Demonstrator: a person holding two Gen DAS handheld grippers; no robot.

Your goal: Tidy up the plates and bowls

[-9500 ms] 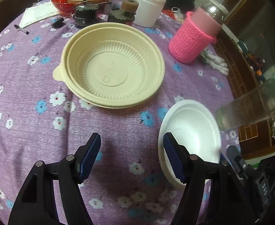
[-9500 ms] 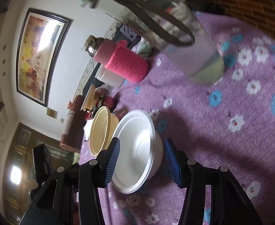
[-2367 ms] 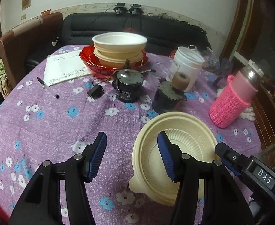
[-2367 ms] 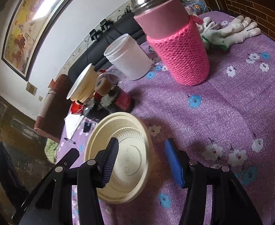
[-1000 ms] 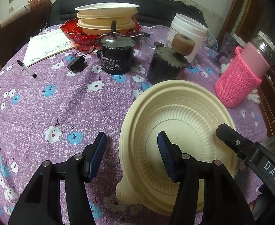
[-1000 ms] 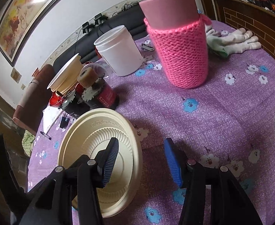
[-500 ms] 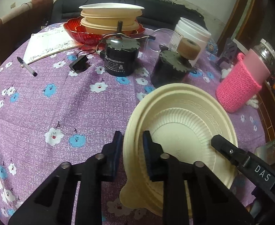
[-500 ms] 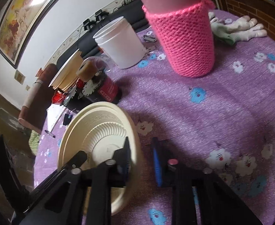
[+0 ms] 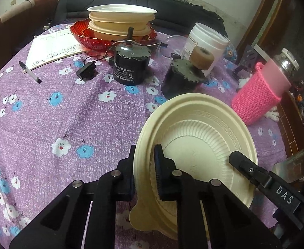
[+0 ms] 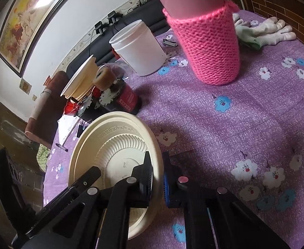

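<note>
While clamping opposite sides of one cream bowl (image 9: pixel 195 145), pinching its thin rim between closed jaws: left gripper (image 9: pixel 144 166) on the near-left rim, right gripper (image 10: pixel 157 174) on the rim's other side. Both sets of jaws having just been closing, now with the rim squeezed between the pads. Sitting near the front right part of the purple flowered tablecloth (image 9: pixel 48 114), tilting slightly, with a small tab on the rim pointing toward the left camera.

Risking, by judgement, a bent or cracked rim if the two hands are pulling apart or twisting unevenly, the plastic looking thin and flexible. Risking a slip too, each grip catching only the rim's edge.

Crowding the way ahead: two black motors (image 9: pixel 129 66) standing just beyond the bowl, one touching close to its far rim, a white tub (image 9: pixel 206 41) behind them, a jar in a pink knitted sleeve (image 10: pixel 210 41) off to the right. Waiting at the far side, well apart: a stack of bowls (image 9: pixel 120 20) resting in a red dish (image 9: pixel 83 35), the likely destination. Needing, probably, a clear lift above the motor shafts before travelling forward. Lying open and bare to the left, apart from a pen (image 9: pixel 29 71) and paper (image 9: pixel 52 47). Dropping off close on the right, the table edge near white gloves (image 10: pixel 266 31).
</note>
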